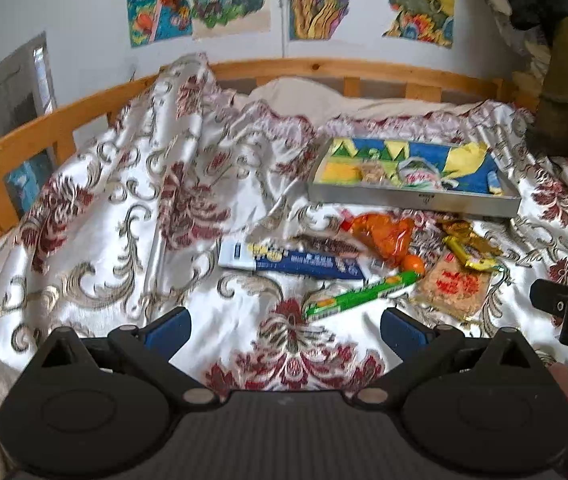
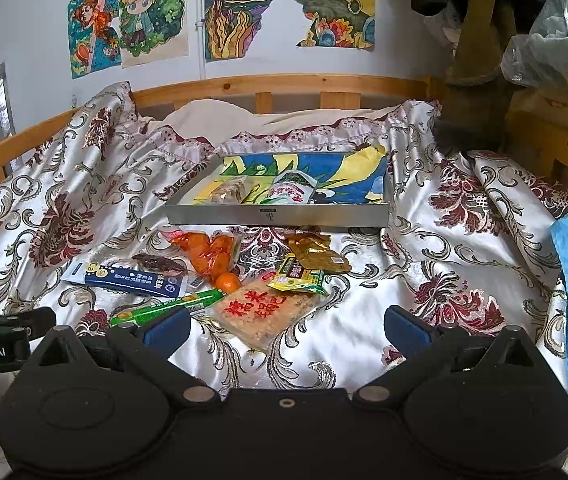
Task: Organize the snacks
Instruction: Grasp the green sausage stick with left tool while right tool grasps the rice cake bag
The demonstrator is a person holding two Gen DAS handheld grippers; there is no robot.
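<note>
Right wrist view looked across a bed draped in a shiny cream bedspread [image 2: 424,248] patterned with dark red flowers. Its gripper [image 2: 287,328] stood with both blue-padded fingers [image 2: 165,326] spread wide and empty, above the cloth. A shallow grey tray [image 2: 275,214] sat toward the wooden headboard [image 2: 284,84], and inside it lay a clear-wrapped brownish snack [image 2: 227,194] beside a white and green packet [image 2: 290,190]. Just in front of the tray, loose snacks were scattered in a cluster: an orange bag [image 2: 207,254], a small orange fruit [image 2: 227,282] touching its lower end, a dark brown wrapped snack [image 2: 159,263], a blue and white packet [image 2: 127,278], a long green stick-shaped packet [image 2: 167,308], a rice cracker pack [image 2: 269,308] with red characters, a yellow packet [image 2: 296,278] and a gold wrapper [image 2: 316,258]. The rice cracker pack lay nearest this gripper, between its fingers and a little beyond them.

Left wrist view, somewhat blurred, showed the left gripper [image 1: 286,326] likewise parted wide and holding nothing. The green stick packet lay just ahead of its right finger, with the tray farther back and to the right. Colourful drawings [image 2: 131,20] hung on the wall.
</note>
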